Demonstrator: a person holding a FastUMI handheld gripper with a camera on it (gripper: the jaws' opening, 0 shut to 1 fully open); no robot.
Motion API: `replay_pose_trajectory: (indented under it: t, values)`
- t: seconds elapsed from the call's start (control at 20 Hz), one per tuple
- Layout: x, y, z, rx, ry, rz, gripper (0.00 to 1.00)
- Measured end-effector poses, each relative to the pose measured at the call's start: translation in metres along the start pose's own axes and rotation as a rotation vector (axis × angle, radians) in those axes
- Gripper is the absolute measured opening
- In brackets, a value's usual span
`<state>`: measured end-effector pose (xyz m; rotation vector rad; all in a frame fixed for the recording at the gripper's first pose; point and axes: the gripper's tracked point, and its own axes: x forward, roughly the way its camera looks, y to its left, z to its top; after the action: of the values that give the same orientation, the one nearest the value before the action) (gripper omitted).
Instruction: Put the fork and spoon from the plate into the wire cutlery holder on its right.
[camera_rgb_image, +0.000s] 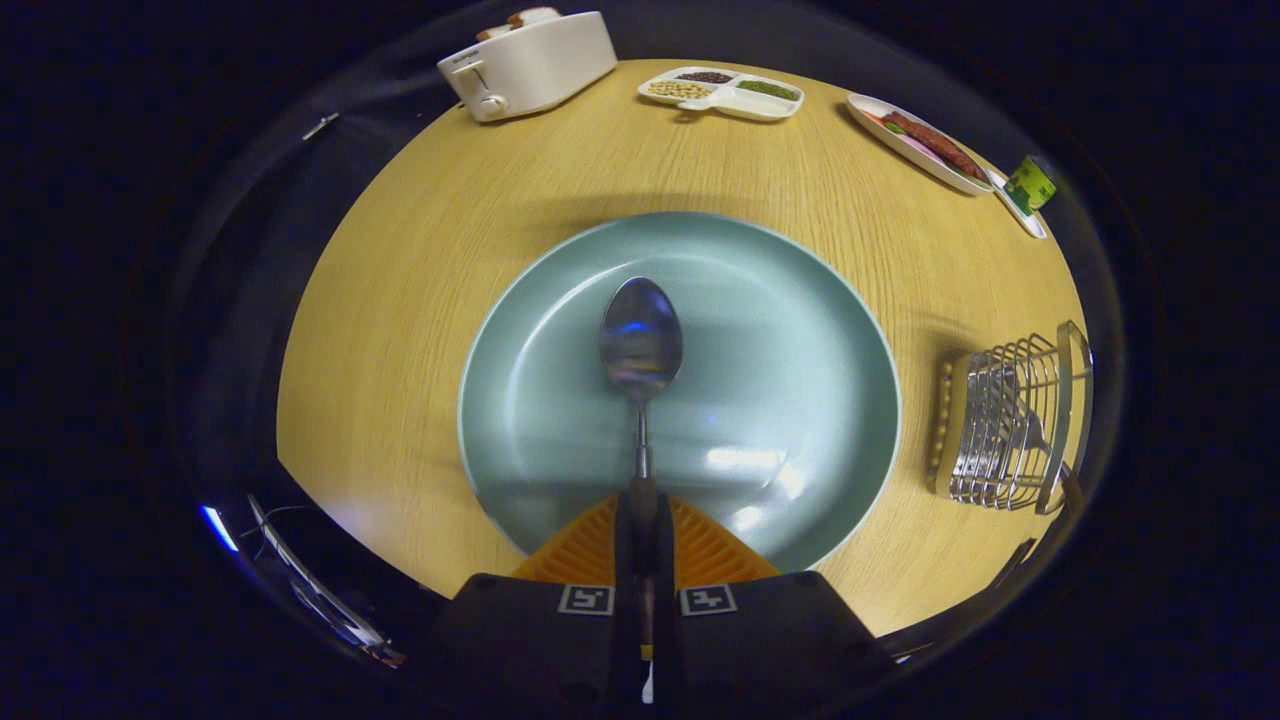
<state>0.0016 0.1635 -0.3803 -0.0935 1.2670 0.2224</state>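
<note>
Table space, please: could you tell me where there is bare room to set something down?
The table is bare between the plate and the toaster, and between plate and wire cutlery holder. The plate is bare around the spoon, which the gripper is shut on. The far edge is crowded: toaster, divided snack tray, food dish.

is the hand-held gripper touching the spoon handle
Touching. In the gripper view, the hand-held gripper has both fingers closed against the dark handle of the spoon, whose bowl points ahead over the plate.
</note>
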Motion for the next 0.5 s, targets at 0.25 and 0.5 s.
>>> replay_pose_trajectory:
  t: [0.25,0.5]
  values:
    - [-0.016,-0.007,-0.002,-0.026,0.008,0.065,0.09]
    - [-0.049,-0.024,0.001,-0.043,-0.004,0.102,0.09]
